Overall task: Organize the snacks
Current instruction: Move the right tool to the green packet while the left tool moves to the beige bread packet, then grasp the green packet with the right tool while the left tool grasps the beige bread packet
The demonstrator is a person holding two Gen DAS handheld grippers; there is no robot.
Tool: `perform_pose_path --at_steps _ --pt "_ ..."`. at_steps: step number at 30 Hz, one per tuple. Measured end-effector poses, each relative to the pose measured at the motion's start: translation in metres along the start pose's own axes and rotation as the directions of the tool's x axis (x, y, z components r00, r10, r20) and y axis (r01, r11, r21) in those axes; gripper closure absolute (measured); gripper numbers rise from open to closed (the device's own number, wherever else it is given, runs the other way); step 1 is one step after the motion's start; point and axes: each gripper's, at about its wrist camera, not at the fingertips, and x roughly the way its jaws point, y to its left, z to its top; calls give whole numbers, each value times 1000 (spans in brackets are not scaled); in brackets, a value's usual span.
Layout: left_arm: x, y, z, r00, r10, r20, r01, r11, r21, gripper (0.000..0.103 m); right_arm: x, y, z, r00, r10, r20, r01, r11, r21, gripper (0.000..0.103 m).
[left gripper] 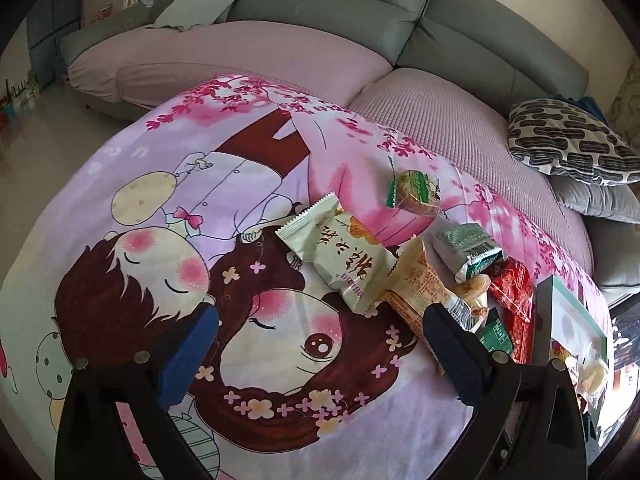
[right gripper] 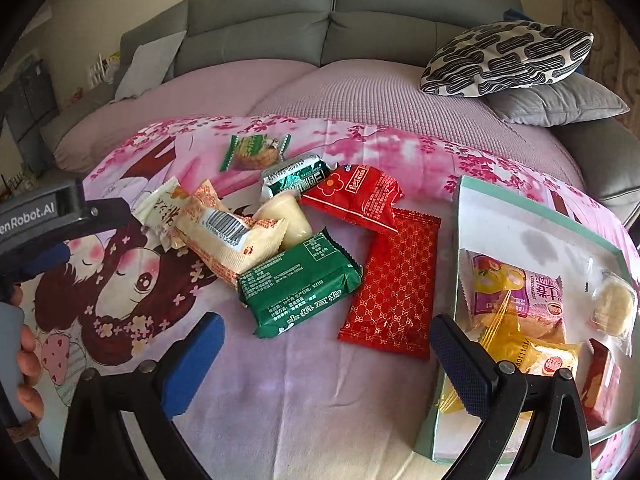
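Jaws on both grippers wide open, empty — left gripper (left gripper: 320, 332) and right gripper (right gripper: 326, 334) near the snack pile (right gripper: 304, 240), tray (right gripper: 536, 216) right.

You face a grey sofa (right gripper: 332, 20) whose seats wear a mauve textured cover (right gripper: 360, 92). A black-and-white patterned cushion (right gripper: 508, 56) lies atop a grey cushion (right gripper: 560, 104) at its right end. A pale cushion (left gripper: 208, 0) leans at the left. Beyond, you see a cream wall (right gripper: 120, 0), a glossy pale floor (left gripper: 52, 120) and a dark cabinet (left gripper: 52, 20). Daylight is soft.
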Motion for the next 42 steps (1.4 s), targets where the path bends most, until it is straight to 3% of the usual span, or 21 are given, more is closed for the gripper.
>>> perform_pose_path --at_steps 13,22,31,36,42 --pt "30 -42 0 996 -24 -84 32 994 103 1 29 1 3 999 -17 -42 14 998 -65 0" --pt "38 -49 6 995 -61 -79 64 997 38 1 35 9 18 999 -2 -42 -5 988 -153 0" --pt "50 -45 10 989 -121 -84 118 992 -39 1 48 8 25 994 32 -101 -52 978 -203 0" --pt "61 -44 12 980 -111 -167 102 993 -60 1 51 8 29 991 49 -128 -79 967 -242 2" --pt "66 -39 13 971 -117 -210 100 991 -90 1 57 16 35 984 45 -170 -99 942 -322 4"
